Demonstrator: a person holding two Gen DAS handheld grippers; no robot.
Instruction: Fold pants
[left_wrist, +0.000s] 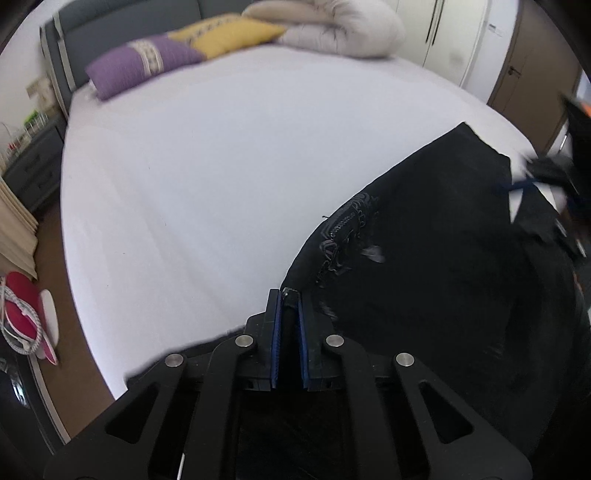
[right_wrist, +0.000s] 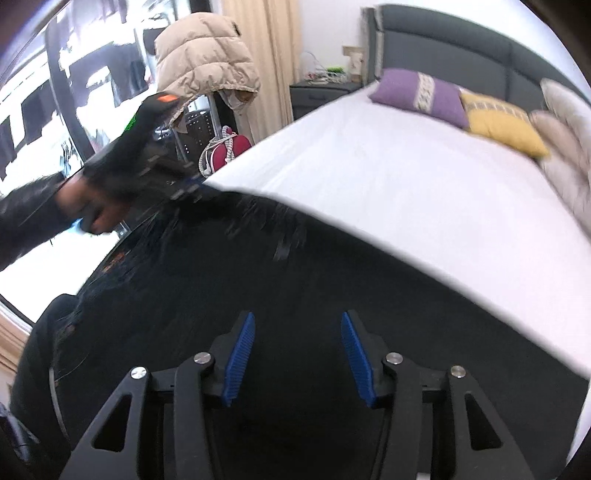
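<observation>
White bed (left_wrist: 221, 184): left tool (left_wrist: 290, 295) pinches pants (left_wrist: 424, 277) edge; right tool (right_wrist: 297, 325), seemingly hovering, gapes.

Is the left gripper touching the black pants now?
Touching. The left wrist view shows the left gripper with jaws shut on an edge of the black pants.

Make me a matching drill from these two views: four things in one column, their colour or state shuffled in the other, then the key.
Things:
1. left gripper
2. right gripper
3. pants
4. pillow nearest the nightstand

States or colours:
A. purple
B. jaws apart, nothing pinched, above black cloth
C. black, spread on the white bed
D. shut on the cloth's edge

Pairs: 1-D, 2-B, 3-C, 4-A
</observation>
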